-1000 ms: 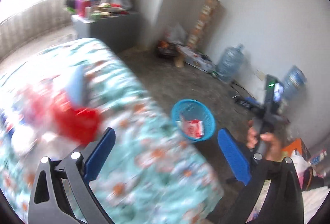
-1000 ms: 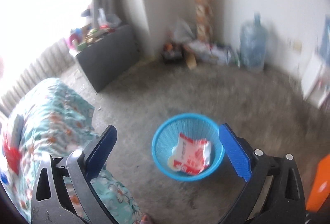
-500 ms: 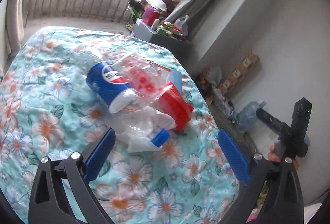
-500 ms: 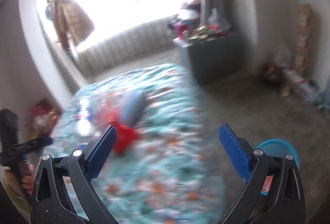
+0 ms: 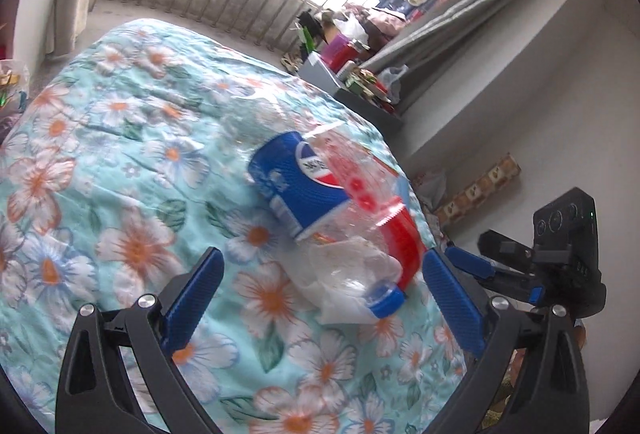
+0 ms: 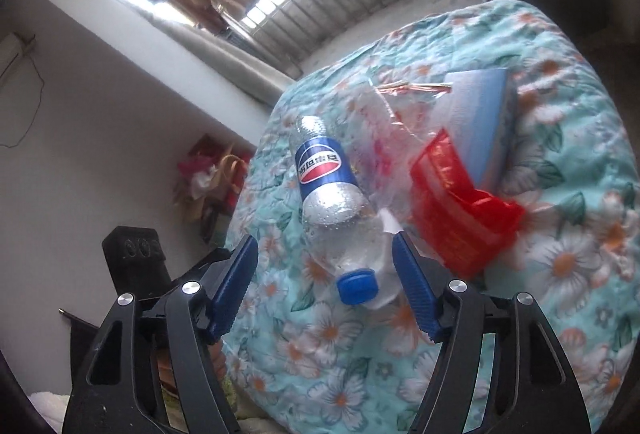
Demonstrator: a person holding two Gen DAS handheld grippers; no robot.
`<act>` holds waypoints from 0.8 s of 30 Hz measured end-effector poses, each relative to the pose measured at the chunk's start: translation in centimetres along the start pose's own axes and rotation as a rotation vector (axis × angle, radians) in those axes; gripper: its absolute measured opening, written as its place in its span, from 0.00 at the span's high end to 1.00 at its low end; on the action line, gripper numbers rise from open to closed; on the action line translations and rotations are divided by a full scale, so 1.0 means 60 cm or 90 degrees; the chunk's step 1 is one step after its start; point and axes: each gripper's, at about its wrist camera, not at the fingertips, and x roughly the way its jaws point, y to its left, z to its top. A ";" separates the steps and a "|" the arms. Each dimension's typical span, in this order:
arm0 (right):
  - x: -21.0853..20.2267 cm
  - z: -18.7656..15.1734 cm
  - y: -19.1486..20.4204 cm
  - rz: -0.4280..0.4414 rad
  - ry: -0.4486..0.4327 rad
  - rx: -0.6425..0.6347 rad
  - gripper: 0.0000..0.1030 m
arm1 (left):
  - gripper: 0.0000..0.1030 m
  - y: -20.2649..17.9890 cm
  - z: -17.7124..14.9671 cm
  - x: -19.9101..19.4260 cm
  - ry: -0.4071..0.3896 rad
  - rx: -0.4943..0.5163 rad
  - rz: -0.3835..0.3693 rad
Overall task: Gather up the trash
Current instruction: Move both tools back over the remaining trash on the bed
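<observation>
A clear plastic bottle (image 6: 332, 202) with a blue label and blue cap (image 6: 357, 286) lies on the floral bedspread (image 6: 560, 274). Beside it are a red wrapper (image 6: 452, 202), a clear bag (image 6: 384, 138) and a light blue pack (image 6: 480, 114). My right gripper (image 6: 324, 286) is closing with the bottle's cap end between its fingers, and the pads are not pressing on it. In the left wrist view the bottle (image 5: 304, 186) and red wrapper (image 5: 404, 246) lie just ahead of my open, empty left gripper (image 5: 324, 302). The right gripper (image 5: 480, 266) reaches in from the right.
The bed's far-right edge drops toward a grey cabinet (image 5: 344, 90) piled with clutter, below a barred window. A grey curtain (image 5: 460, 30) hangs along the wall. Bags (image 6: 212, 174) sit on the floor by the wall past the bed's left side.
Both views swung from the floor and blue basket to the bed. My left gripper came closer to the trash pile. My right gripper's jaws narrowed, now either side of the bottle's cap end.
</observation>
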 end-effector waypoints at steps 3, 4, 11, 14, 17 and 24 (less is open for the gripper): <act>0.052 0.031 0.021 -0.027 0.018 -0.023 0.37 | 0.06 0.026 0.004 -0.015 -0.011 -0.018 0.009; 0.075 0.039 0.028 -0.053 0.025 -0.029 0.36 | 0.06 0.033 0.005 -0.023 -0.018 -0.023 0.013; 0.160 0.021 0.098 0.050 0.120 -0.074 0.38 | 0.06 0.078 0.012 -0.082 -0.075 -0.044 0.042; 0.142 0.001 0.140 0.071 0.103 -0.133 0.38 | 0.06 0.093 0.015 -0.097 -0.090 -0.048 0.055; 0.109 0.001 0.131 0.058 0.076 -0.128 0.38 | 0.08 0.104 0.016 -0.098 -0.090 -0.057 0.062; 0.001 0.002 0.035 -0.037 -0.003 -0.038 0.38 | 0.10 0.105 0.013 -0.100 -0.095 -0.047 0.087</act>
